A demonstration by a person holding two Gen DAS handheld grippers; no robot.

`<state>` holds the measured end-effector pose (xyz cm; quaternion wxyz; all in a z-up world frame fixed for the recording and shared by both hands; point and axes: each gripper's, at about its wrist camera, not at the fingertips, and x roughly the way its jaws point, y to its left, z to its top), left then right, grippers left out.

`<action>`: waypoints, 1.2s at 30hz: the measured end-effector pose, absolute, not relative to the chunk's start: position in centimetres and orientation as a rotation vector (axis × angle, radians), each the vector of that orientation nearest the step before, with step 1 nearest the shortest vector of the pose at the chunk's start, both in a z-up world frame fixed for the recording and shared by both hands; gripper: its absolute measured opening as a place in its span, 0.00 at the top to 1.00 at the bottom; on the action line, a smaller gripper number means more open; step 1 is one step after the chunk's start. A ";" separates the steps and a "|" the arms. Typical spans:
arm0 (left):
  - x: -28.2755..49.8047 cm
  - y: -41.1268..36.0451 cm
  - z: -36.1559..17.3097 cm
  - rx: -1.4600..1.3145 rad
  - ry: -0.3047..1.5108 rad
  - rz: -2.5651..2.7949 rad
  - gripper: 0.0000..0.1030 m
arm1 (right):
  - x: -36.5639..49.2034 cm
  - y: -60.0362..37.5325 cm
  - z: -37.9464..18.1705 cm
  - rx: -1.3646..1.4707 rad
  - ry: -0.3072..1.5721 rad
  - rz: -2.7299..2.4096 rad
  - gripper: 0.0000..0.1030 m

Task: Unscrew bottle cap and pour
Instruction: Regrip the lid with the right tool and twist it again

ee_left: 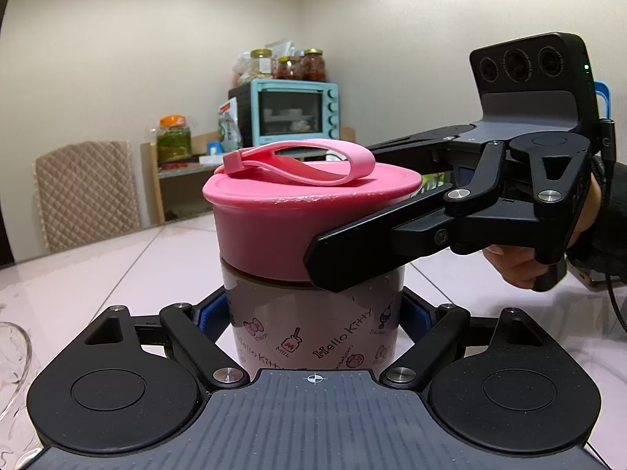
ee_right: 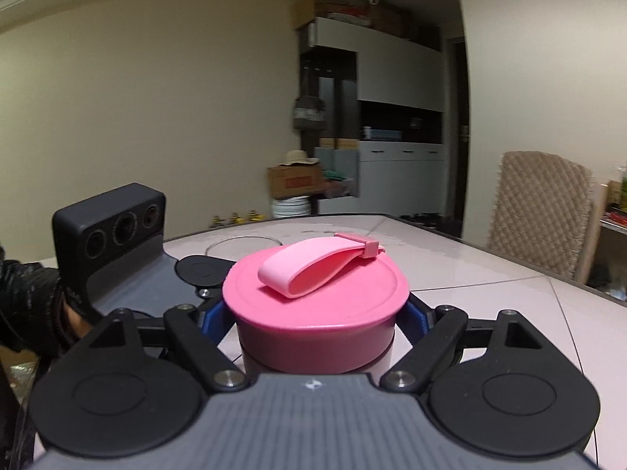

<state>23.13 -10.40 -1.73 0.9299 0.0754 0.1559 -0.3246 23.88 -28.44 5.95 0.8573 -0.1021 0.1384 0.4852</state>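
A Hello Kitty bottle (ee_left: pixel 313 333) stands upright on the white table, topped by a wide pink screw cap (ee_left: pixel 282 219) with a pink loop strap (ee_left: pixel 301 164). My left gripper (ee_left: pixel 313 313) is shut on the bottle's printed body, blue pads on both sides. My right gripper (ee_left: pixel 352 235) comes in from the right and is shut on the pink cap, one black finger (ee_left: pixel 352 254) across its front. In the right wrist view the cap (ee_right: pixel 317 313) fills the centre between the right gripper's blue pads (ee_right: pixel 415 317), and the left gripper's body (ee_right: pixel 117 243) shows behind on the left.
A clear glass vessel's edge (ee_left: pixel 15 356) sits at the far left of the table; its rim (ee_right: pixel 243 243) shows beyond the cap. A quilted chair (ee_left: pixel 86 192) stands at the table's far side. A shelf with a blue toaster oven (ee_left: pixel 294 113) and jars is behind.
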 end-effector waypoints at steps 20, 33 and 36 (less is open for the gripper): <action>23.3 -10.4 -1.7 0.154 0.319 -0.665 0.13 | 17.8 -25.2 7.5 -0.160 0.274 0.603 0.09; 23.5 -10.4 -1.7 0.154 0.319 -0.666 0.13 | 17.9 -23.5 5.3 -0.076 0.237 0.416 0.09; 23.5 -10.4 -1.7 0.153 0.319 -0.666 0.13 | 18.4 -23.0 5.1 -0.072 0.254 0.375 0.09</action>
